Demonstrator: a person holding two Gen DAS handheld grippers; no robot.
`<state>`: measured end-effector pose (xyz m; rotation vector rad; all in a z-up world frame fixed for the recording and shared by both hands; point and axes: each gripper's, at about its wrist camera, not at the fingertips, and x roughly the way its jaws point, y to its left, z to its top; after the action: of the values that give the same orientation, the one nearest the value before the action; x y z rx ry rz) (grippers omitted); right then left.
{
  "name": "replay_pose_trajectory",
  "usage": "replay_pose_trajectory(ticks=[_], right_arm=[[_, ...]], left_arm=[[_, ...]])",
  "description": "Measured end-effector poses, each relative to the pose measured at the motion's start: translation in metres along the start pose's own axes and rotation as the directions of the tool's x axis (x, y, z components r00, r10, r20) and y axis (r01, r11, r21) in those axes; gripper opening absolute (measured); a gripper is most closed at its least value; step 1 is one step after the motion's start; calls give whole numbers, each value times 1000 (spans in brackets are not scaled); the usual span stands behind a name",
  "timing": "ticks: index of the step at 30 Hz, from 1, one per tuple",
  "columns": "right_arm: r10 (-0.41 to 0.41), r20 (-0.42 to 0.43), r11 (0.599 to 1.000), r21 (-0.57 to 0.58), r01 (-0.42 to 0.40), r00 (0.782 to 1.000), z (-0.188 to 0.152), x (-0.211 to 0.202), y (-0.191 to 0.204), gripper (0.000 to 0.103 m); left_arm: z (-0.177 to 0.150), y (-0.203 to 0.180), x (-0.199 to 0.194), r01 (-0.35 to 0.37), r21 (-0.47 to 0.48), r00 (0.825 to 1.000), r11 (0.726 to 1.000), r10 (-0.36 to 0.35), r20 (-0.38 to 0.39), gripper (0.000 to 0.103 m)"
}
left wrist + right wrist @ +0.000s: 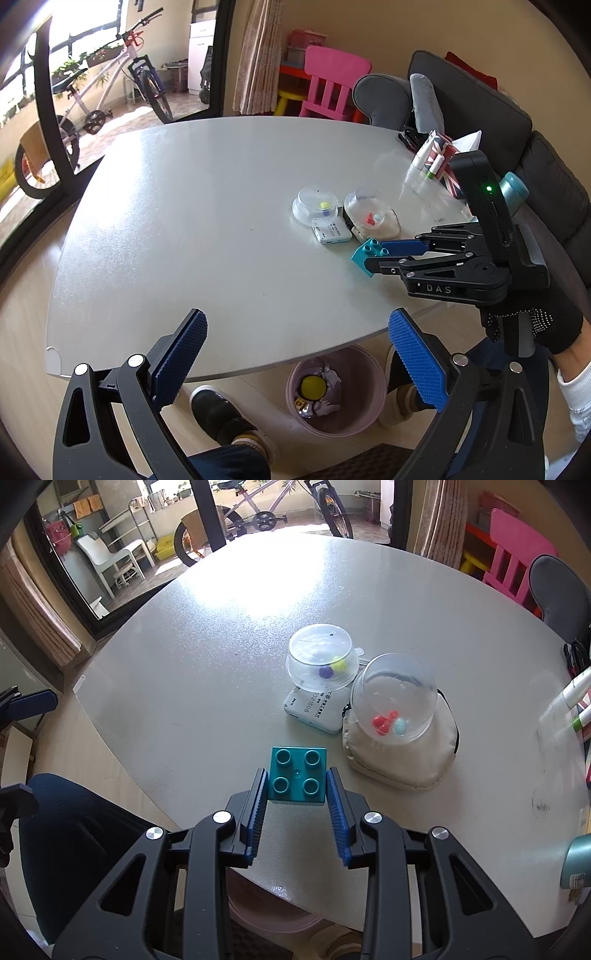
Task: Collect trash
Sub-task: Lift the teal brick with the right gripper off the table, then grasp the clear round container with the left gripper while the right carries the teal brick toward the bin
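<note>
Teal toy brick (pixel 297 775) sat gripped between the right gripper's (pixel 297 788) blue pads above the grey table (pixel 221 664), while the left gripper (pixel 295 354) hung spread wide, holding nothing, over a pink bin (pixel 369 406).

Left wrist view: set off the near edge of the table (pixel 221 221), raised, facing across it toward a balcony door at 11 o'clock; left claw (pixel 295 354) fills the bottom at 6 o'clock; pink bin (pixel 369 406) on the floor below; right claw (pixel 365 254) seen side-on at 3 o'clock. Right wrist view: close over the table (pixel 221 646), angled down; right claw (pixel 297 786) at 6 o'clock. Shared: teal brick (pixel 360 258) (pixel 297 779), two clear domed containers (pixel 314 206) (pixel 321 657), bicycle (pixel 110 85) (pixel 266 506), pink chair (pixel 332 85) (pixel 517 550).
</note>
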<state>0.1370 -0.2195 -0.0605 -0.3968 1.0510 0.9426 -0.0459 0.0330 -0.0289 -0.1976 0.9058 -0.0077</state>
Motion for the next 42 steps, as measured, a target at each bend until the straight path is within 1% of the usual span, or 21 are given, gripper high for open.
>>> replay_pose_trajectory(ticks=[11,20,32,42], right_arm=[[1,43,999,38,-3,999,-18,-38,-20,32],[-5,51,997,74,1,999,-34,-49,-39,32],[-1,61,995,101,-5,998,-39,-51,-50,32],[-5,62,992,122,-3,998,-43,-53,-58,32]], left_arm=[[33,-14,15,11,58,1000,998,-12,9,95],[60,-22,35,13,83,1000,996,-12,-8,95],[91,-27,78,36,116,996,993,-27,-80,95],[106,-22,120,13,136,989,991,8,-150,95]])
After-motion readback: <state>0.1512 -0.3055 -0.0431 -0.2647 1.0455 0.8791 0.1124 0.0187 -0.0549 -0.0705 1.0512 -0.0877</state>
